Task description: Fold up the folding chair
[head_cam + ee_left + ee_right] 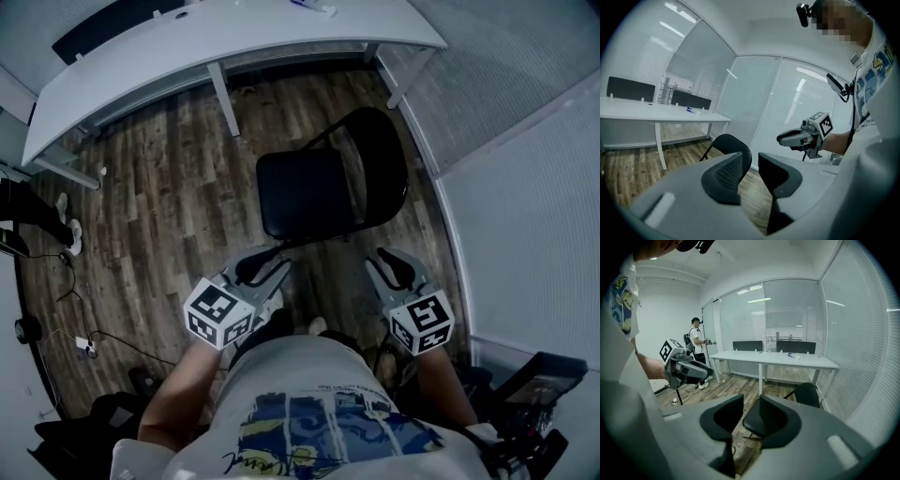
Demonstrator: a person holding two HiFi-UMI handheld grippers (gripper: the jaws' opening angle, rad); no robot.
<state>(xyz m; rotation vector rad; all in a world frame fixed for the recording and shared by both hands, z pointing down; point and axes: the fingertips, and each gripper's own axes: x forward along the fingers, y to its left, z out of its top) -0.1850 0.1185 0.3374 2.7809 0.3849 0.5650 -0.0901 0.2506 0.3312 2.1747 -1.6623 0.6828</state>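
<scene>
Folding is not yet begun: the folding chair is seen open on the floor, untouched, with left hand-held gripper and right hand-held gripper held narrowly parted, empty.

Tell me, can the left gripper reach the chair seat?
Probably yes. The left gripper is open, holds nothing, and points toward the seat, close to its front edge. Nothing stands between them.

Ahead of the left claw, the folding chair is matt black, its seat smooth. The floor below is grained wood; the claw's pads look like ribbed plastic.
</scene>
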